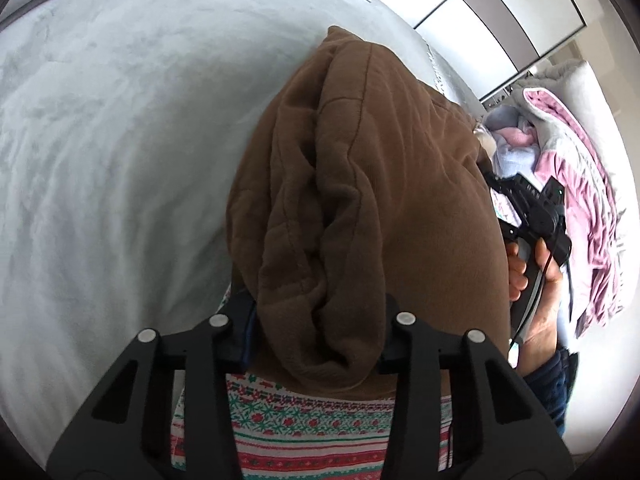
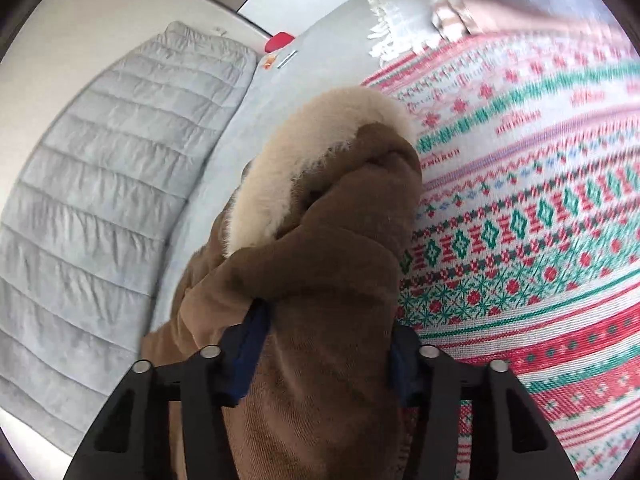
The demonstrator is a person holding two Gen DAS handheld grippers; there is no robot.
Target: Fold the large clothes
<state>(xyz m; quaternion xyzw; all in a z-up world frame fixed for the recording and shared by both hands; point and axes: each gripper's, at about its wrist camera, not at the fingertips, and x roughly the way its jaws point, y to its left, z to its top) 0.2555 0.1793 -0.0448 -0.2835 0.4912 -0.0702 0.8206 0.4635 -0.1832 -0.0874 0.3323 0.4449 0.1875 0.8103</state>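
On the left side, the left gripper (image 1: 316,336) has its two black fingers closed around a thick bunched roll of the brown fleece garment with a cream fuzzy lining (image 1: 360,184), which fills the middle of the left wrist view and stretches away from the claw toward the far end of the pale grey plush bed cover (image 1: 100,140). Under the fleece lies a white knitted blanket patterned in red and green bands (image 1: 312,428), so the garment appears held above it or just resting on it; I cannot tell which. Further right, the right gripper (image 2: 320,352) is likewise clamped on a gathered wad of the same fleece, blue pads pressing in from both sides, the cream lining turned outward just beyond the fingertips. Judging from this, the step in hand is carrying or lifting a gathered edge with both claws ahead of laying a fold. The next move likely calls for keeping both grips firm and drawing the fabric taut before setting it flat. The garment's long axis seems to run straight ahead of each claw, though bunching obscures its true outline.
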